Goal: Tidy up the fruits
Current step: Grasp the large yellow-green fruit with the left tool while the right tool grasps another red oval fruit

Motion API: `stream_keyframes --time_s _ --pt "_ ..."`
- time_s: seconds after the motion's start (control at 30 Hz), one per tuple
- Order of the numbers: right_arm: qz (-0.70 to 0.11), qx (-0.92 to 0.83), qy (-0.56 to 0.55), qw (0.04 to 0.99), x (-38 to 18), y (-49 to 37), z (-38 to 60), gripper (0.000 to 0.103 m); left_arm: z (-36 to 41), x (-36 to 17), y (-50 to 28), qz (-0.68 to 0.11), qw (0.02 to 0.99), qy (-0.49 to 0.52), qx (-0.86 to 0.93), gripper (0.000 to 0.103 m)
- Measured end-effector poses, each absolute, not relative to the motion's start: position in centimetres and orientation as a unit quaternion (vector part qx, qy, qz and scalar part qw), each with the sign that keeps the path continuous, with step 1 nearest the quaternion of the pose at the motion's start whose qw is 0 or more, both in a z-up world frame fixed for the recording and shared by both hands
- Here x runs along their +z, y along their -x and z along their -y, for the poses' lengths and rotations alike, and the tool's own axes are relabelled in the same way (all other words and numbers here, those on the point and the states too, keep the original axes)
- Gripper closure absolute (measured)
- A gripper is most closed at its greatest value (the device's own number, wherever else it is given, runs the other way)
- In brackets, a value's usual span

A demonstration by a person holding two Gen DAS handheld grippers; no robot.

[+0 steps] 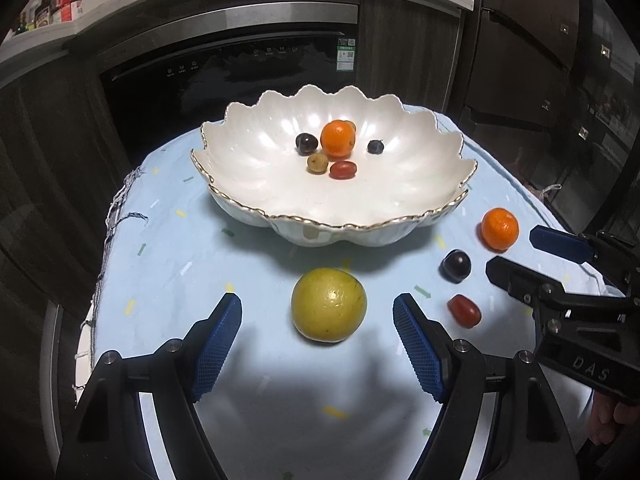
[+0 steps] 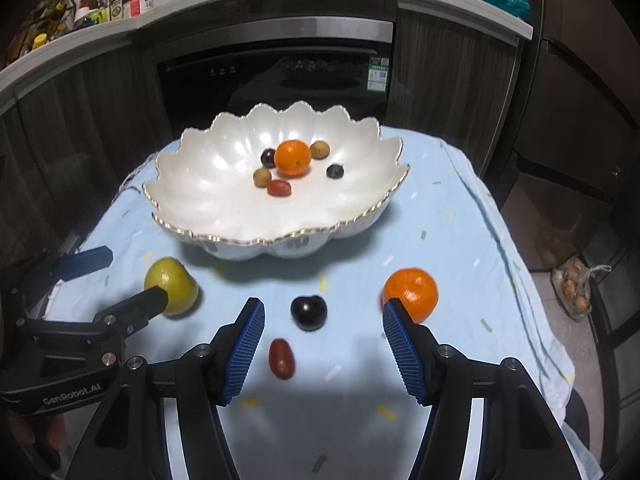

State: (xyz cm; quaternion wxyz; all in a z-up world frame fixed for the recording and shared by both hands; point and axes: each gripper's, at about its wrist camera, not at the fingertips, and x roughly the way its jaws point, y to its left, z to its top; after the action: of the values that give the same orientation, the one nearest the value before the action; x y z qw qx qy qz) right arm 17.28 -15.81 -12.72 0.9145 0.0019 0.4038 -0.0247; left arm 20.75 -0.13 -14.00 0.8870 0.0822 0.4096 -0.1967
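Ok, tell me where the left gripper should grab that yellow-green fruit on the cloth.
Probably across its widest middle. The yellow-green fruit is round, sits free on the cloth, and lies centred ahead of the open left gripper. Come straight forward and low, one finger on each side.

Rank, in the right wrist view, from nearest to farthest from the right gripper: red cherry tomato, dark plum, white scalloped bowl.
1. Red cherry tomato, between the fingers.
2. Dark plum, just ahead.
3. White scalloped bowl, farthest back.

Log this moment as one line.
left tongs: open, facing round yellow-green fruit | right tongs: open, over small dark plum | white scalloped bowl: partly filled
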Motion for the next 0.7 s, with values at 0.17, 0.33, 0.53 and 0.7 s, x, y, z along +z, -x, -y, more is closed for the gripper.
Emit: stream_keyframes --time_s 0.17,0.33,0.53,0.7 --pt "-0.415 -0.014 -0.001 0.91 -14.0 -17.0 15.3 0.04 0.3 -14.8 -20.9 -0.409 0.885 -0.09 -0.204 0.025" --pt "-0.426 -0.008 0.002 0.904 -15.1 -16.9 15.0 0.04 0.5 -15.6 -21.1 -0.409 0.884 -0.092 -0.207 0.026" --pt "-0.434 -0.01 0.0 0.901 -16.1 -17.0 14.9 0.042 0.6 -16.4 -21.6 -0.41 0.882 -0.086 -0.217 0.032" --pt "-0.437 -0.004 0.001 0.9 -16.6 -17.2 14.7 0.051 0.9 -16.6 -22.0 -0.408 0.88 -0.085 -0.226 0.034"
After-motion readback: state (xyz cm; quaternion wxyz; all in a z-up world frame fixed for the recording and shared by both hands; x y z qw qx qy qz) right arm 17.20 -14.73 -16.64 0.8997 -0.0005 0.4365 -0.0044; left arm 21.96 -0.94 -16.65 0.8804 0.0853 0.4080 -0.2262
